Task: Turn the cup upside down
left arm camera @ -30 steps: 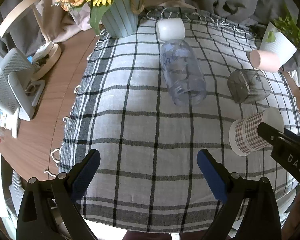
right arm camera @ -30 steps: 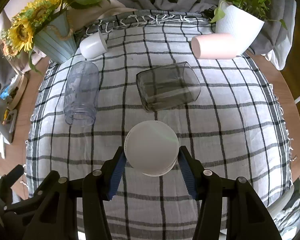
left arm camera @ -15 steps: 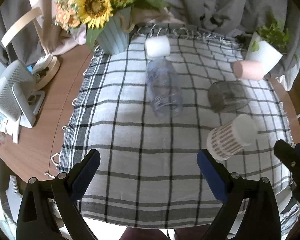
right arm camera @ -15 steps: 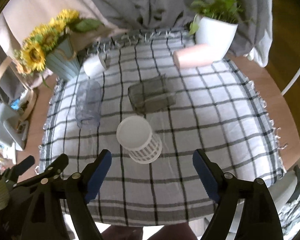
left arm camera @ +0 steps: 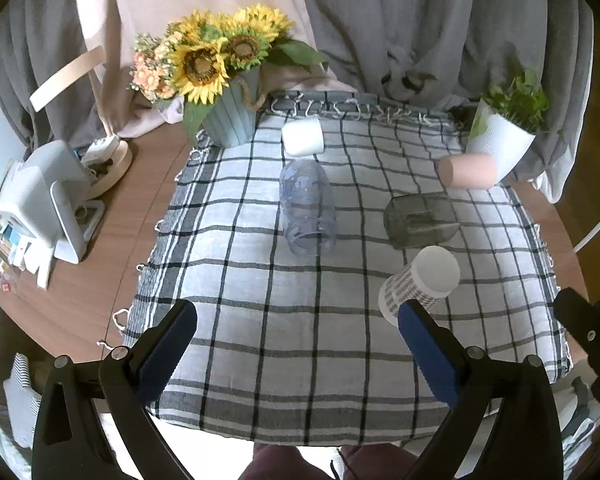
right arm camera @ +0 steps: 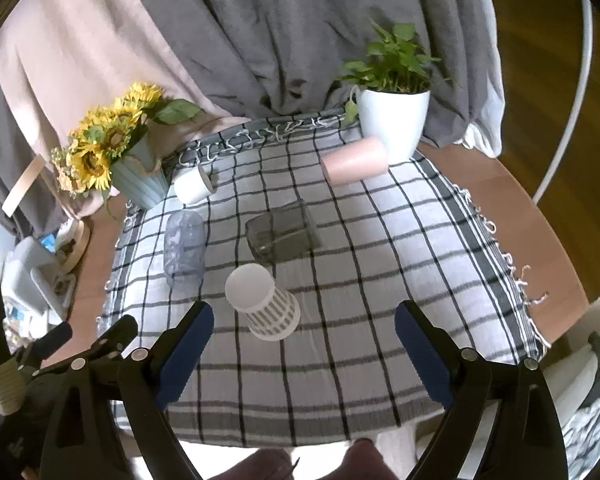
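Note:
A white cup with a checked pattern (left arm camera: 420,284) stands upside down on the checked cloth (left arm camera: 260,288), its flat base up; it also shows in the right wrist view (right arm camera: 264,304). My left gripper (left arm camera: 296,344) is open and empty, held back above the cloth's near edge, left of the cup. My right gripper (right arm camera: 300,344) is open and empty, drawn back above the near edge, with the cup ahead between its fingers but well apart from them.
A clear plastic jar (left arm camera: 306,208), a smoky glass (left arm camera: 418,220), a pink cup (left arm camera: 466,170) and a small white cup (left arm camera: 303,136) lie on their sides. A sunflower vase (left arm camera: 232,120) and a white plant pot (left arm camera: 500,144) stand at the back. Desk clutter (left arm camera: 48,208) lies left.
The right gripper let go of the checked cup, which now stands base up on the cloth. Both grippers have pulled back and up from the table.

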Demonstrator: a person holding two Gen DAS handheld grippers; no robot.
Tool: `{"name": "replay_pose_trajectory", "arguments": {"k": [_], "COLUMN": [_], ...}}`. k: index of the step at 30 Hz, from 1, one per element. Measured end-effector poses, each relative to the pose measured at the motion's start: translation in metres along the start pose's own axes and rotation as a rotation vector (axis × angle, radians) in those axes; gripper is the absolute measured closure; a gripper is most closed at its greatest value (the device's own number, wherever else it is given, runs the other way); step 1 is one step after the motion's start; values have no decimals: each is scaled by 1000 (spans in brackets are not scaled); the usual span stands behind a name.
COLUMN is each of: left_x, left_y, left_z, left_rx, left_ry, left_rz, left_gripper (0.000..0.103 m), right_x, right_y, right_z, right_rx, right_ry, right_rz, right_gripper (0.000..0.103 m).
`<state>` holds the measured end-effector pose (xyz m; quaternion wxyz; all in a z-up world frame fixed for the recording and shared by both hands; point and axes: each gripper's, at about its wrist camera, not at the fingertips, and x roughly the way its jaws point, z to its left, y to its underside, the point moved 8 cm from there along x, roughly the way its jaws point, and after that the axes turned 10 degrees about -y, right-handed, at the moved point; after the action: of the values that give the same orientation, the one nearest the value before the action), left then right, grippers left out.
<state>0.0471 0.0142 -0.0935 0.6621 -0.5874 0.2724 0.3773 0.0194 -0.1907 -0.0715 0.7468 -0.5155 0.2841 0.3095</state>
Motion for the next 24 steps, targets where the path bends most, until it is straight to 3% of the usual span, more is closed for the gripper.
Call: {"name": "replay_pose_trajectory", "arguments": {"k": [9, 24], "left_x": [-15, -21], "left_y": [-1, -7], "left_z": [6, 10], "left_rx": [-27, -24], "left_ry": [-5, -15], "left_rz": [-36, -67], "left_gripper": [0, 0], "right_x": [-19, -21], "right_y": [-1, -4], "right_z": [-2, 1], "right_rx": [-11, -11], "right_ry": [23, 24], "right_rz": [-50, -56], "right_gripper": [7, 7]}}
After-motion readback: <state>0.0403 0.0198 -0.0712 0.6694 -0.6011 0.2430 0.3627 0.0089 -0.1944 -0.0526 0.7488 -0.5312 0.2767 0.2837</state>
